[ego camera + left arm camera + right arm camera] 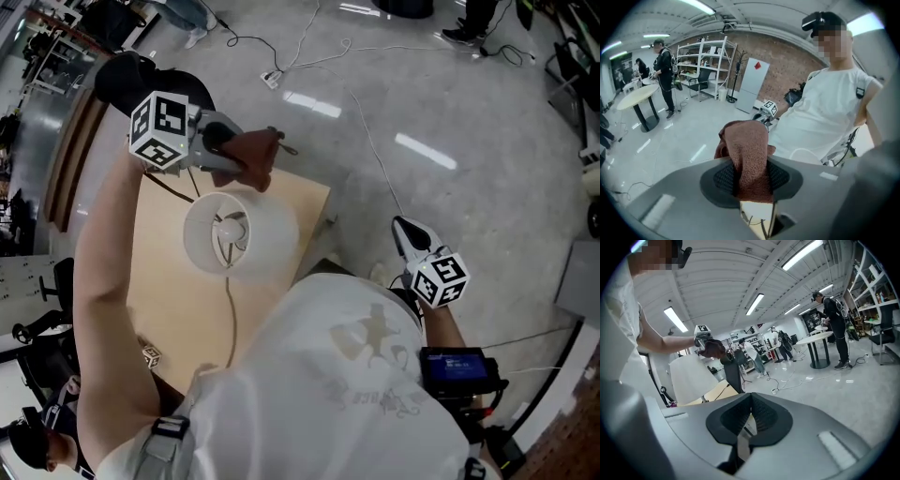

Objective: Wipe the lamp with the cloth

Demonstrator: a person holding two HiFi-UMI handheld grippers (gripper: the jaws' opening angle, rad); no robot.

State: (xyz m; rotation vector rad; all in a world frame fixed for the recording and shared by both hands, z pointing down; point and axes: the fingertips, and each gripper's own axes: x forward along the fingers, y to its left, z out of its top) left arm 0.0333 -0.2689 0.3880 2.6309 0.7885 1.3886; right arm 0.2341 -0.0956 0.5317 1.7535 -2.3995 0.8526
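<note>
With the left gripper (242, 156) clenched on the cloth (259, 157) just beside the lamp (230, 234) near the table's (292, 202) far edge, and the right gripper (403, 228) closed on nothing, the wiping looks largely left to do.

This looks like a lab or a workshop hall, not a home. The floor (422, 112) is bare polished grey, with loose cables (309, 42) and a power strip (272, 80) at the top of the head view. In the upper left of the left gripper view, open metal shelves (710, 65) stand before a brick wall (783, 56), near a round table (637, 96). Long strip lights (754, 303) cross the ceiling.
</note>
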